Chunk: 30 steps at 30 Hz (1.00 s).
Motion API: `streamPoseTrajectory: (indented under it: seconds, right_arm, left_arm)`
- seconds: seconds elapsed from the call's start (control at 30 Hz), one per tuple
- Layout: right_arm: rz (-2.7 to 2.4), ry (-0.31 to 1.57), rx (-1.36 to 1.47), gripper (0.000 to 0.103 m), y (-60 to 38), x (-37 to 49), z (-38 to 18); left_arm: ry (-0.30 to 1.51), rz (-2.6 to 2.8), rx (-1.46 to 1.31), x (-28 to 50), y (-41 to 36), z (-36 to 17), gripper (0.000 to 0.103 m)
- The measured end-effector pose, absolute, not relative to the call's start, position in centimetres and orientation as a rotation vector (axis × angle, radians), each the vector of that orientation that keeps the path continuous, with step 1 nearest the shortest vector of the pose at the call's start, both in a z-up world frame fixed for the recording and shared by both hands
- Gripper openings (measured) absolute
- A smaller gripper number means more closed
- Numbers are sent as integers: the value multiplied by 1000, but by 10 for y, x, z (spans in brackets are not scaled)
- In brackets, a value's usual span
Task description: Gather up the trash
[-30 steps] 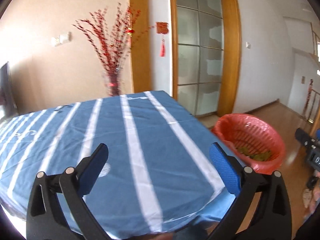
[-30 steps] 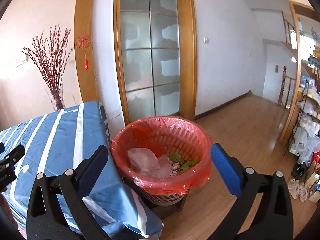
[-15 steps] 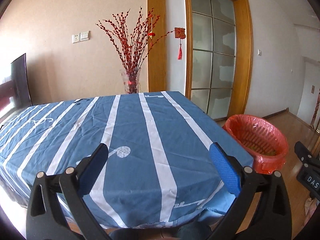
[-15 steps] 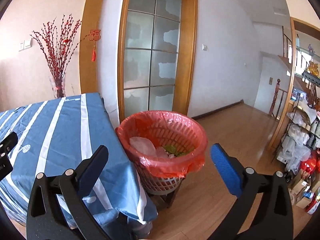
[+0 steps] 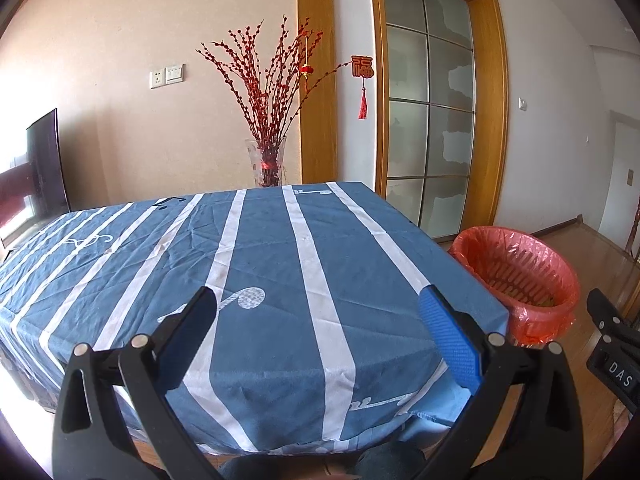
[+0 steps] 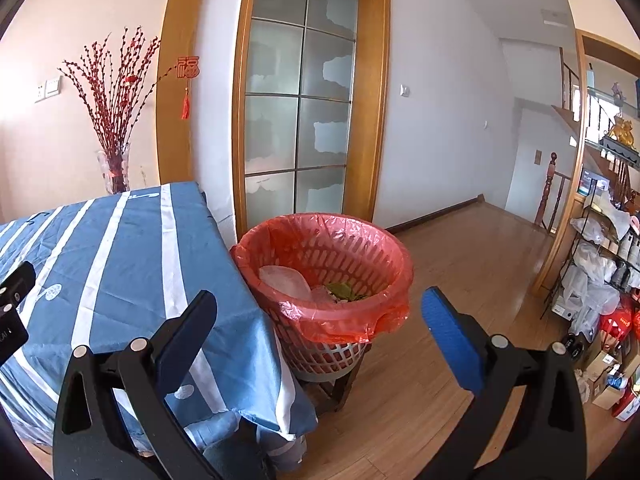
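Observation:
A basket lined with a red bag (image 6: pixel 324 280) stands on the floor at the table's right end; it also shows in the left wrist view (image 5: pixel 516 276). Inside lie a pale plastic bag (image 6: pixel 284 282) and green scraps (image 6: pixel 344 291). The table carries a blue cloth with white stripes (image 5: pixel 256 264), with no loose trash visible on it. My left gripper (image 5: pixel 320 330) is open and empty above the table's near edge. My right gripper (image 6: pixel 320 330) is open and empty, held in front of the basket and above the floor.
A glass vase of red branches (image 5: pixel 270 160) stands behind the table's far edge. A frosted glass door (image 6: pixel 296 120) is behind the basket. Cluttered shelves (image 6: pixel 600 264) line the right side. Wooden floor (image 6: pixel 472 264) stretches right of the basket.
Both grippers have pulled back and risen a little, so table and basket look farther away. The left view has swung left along the table. Both grippers stayed open.

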State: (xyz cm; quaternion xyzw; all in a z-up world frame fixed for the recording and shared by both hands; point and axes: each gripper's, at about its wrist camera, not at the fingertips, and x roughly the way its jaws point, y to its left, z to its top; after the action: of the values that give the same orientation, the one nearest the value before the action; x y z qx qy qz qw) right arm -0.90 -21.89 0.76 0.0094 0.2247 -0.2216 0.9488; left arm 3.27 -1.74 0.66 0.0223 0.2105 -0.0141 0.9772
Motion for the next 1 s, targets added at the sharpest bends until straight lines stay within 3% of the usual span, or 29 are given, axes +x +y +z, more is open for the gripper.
streamPoseTrajectory:
  seconds: [1.0]
  right_arm:
    - [-428, 491, 42, 101, -219, -7, 2]
  left_arm:
    - [421, -15, 41, 33, -17, 7, 99]
